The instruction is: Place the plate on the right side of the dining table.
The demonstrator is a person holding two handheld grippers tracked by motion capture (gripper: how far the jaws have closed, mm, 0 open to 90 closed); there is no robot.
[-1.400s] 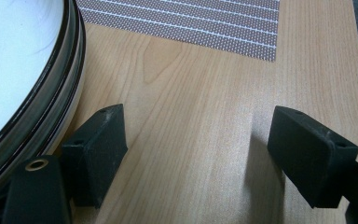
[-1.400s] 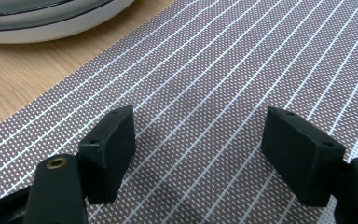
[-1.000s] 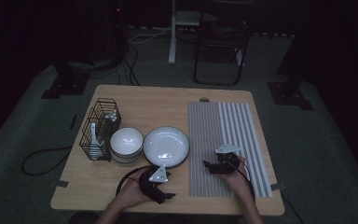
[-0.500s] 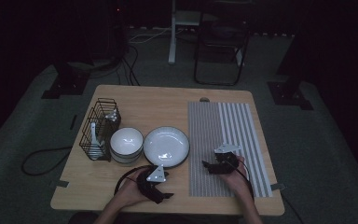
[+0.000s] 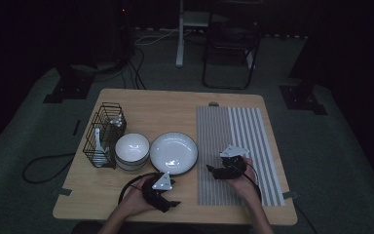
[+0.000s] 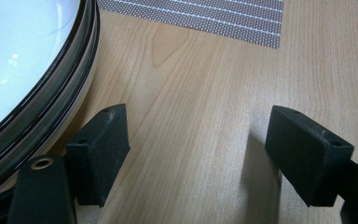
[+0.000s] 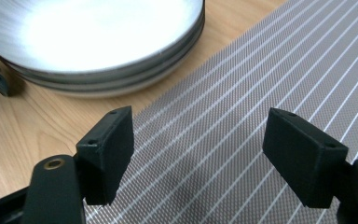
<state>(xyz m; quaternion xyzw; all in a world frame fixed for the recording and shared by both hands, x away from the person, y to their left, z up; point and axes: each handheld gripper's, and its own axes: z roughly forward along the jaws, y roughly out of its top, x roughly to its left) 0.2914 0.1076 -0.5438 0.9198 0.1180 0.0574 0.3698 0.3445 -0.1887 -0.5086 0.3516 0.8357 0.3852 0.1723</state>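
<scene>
- While no brand, label or readable writing shows on anything, the left gripper sits nearest, at the table's front edge, its jaws spread wide over bare wood with nothing between them.
- Just beyond its left jaw in the left gripper view rises the dark-rimmed edge of the stacked white plates; jaw and rim are close, and I cannot tell whether they touch.
- Right gripper, held over the striped grey placemat, points toward those plates; its jaws stand wide apart and hold nothing, having just opened a little further.
- From the right gripper view the plates lie ahead and to the left, on the wood just off the mat's edge.
- Farther left stand the stacked white bowls, touching or just beside the plates.
- Beyond them sits a black wire cutlery basket with white utensils inside.
- Wooden table carries all of it.
</scene>
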